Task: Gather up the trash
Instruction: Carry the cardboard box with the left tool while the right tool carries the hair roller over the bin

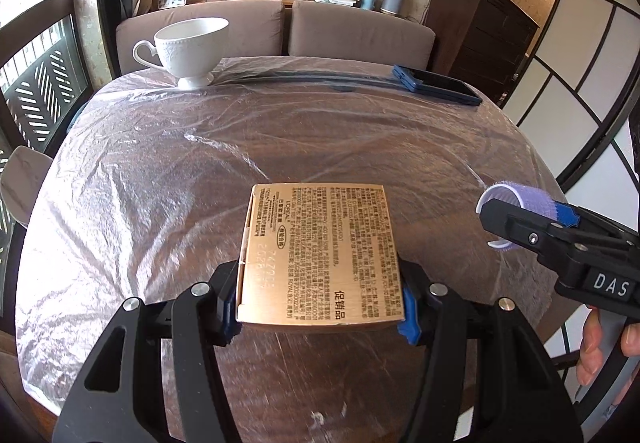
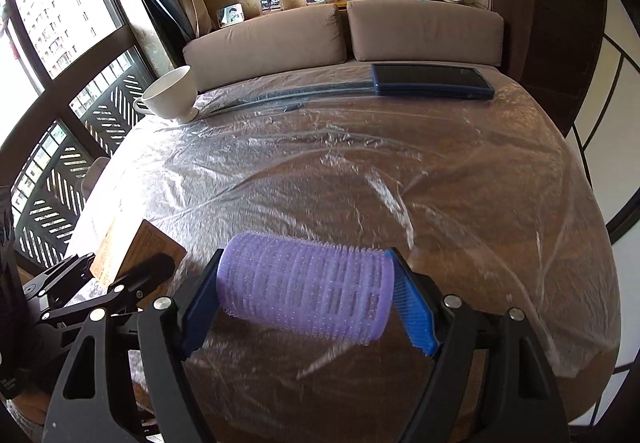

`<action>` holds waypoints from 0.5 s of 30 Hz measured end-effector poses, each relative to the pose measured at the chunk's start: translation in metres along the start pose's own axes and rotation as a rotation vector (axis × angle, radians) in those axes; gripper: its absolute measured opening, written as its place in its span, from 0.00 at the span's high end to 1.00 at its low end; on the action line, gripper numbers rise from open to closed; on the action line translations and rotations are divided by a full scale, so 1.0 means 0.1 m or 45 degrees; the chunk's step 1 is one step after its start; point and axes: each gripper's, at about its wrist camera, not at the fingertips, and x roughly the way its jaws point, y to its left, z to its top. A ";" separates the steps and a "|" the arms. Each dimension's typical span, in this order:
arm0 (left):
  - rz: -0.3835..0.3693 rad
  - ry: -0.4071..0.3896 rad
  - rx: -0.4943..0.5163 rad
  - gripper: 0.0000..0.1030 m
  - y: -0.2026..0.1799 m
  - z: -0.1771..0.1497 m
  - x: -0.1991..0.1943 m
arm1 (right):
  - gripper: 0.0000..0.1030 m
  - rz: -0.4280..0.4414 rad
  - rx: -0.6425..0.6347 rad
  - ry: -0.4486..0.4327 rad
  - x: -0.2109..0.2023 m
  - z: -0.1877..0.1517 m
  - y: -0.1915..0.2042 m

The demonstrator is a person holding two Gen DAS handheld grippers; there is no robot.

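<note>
Left gripper [image 1: 320, 303]: clamped on gold box [image 1: 320, 251], print "L'OREAL"
Right gripper [image 2: 308, 303]: clamped on purple roller [image 2: 304, 297], body marked "DAS"
Cup [image 1: 188, 51]: beyond box, on table [image 1: 160, 163]

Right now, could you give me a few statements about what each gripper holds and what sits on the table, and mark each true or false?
1. The left gripper grips a gold printed box by its sides. True.
2. The right gripper is open with nothing between its fingers. False: it is shut on a purple hair roller.
3. A white cup stands upright at the far left of the table. True.
4. The dark blue phone lies inside the cup. False: it lies flat on the far right of the table.
5. Clear plastic sheeting covers the table. True.
</note>
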 end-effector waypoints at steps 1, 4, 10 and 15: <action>0.001 0.000 0.005 0.43 -0.03 -0.04 -0.03 | 0.26 0.002 -0.001 -0.001 -0.04 -0.05 -0.01; 0.009 0.002 0.000 0.43 -0.08 -0.14 -0.12 | 0.26 0.013 -0.004 0.000 -0.14 -0.18 -0.03; 0.073 -0.004 -0.036 0.43 -0.22 -0.44 -0.35 | 0.26 0.078 -0.042 0.015 -0.37 -0.51 -0.09; 0.122 0.001 -0.096 0.43 -0.39 -0.78 -0.57 | 0.26 0.126 -0.102 0.030 -0.63 -0.82 -0.20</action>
